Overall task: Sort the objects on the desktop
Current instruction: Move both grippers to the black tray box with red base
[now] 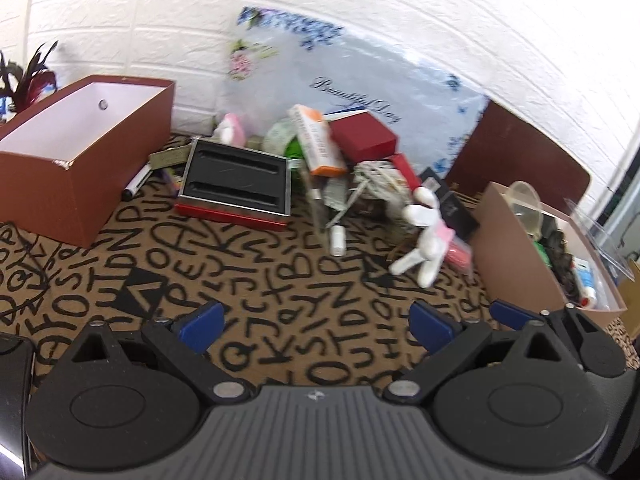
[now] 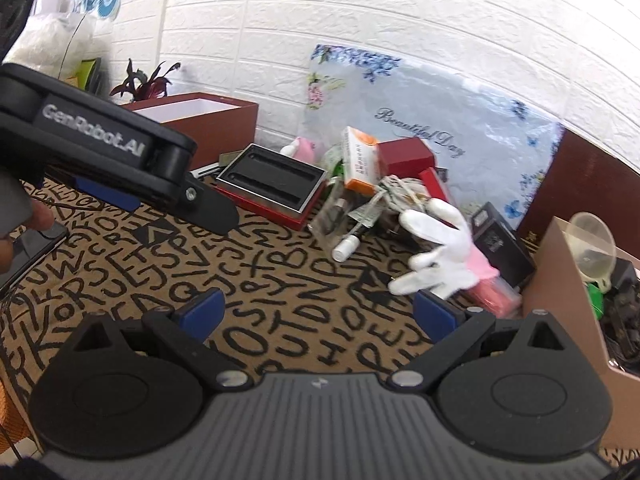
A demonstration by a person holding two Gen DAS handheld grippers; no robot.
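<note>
A pile of desktop objects lies at the back of the lettered mat: a red tray with black insert (image 1: 234, 184) (image 2: 272, 184), an orange-white carton (image 1: 318, 140) (image 2: 360, 160), a red box (image 1: 362, 136) (image 2: 406, 156), a small white vial (image 1: 338, 240) (image 2: 346, 248) and a white and pink glove-shaped toy (image 1: 424, 236) (image 2: 444, 256). My left gripper (image 1: 316, 326) is open and empty above the mat. It also shows in the right wrist view (image 2: 112, 196). My right gripper (image 2: 318, 316) is open and empty, its right finger close to the toy.
An open brown box (image 1: 80, 152) (image 2: 200, 120) stands at the left. A cardboard box (image 1: 520, 264) (image 2: 568, 292) with a funnel and other items stands at the right. A floral plastic sheet (image 1: 360, 88) leans on the brick wall. A black marker (image 1: 136, 184) lies by the brown box.
</note>
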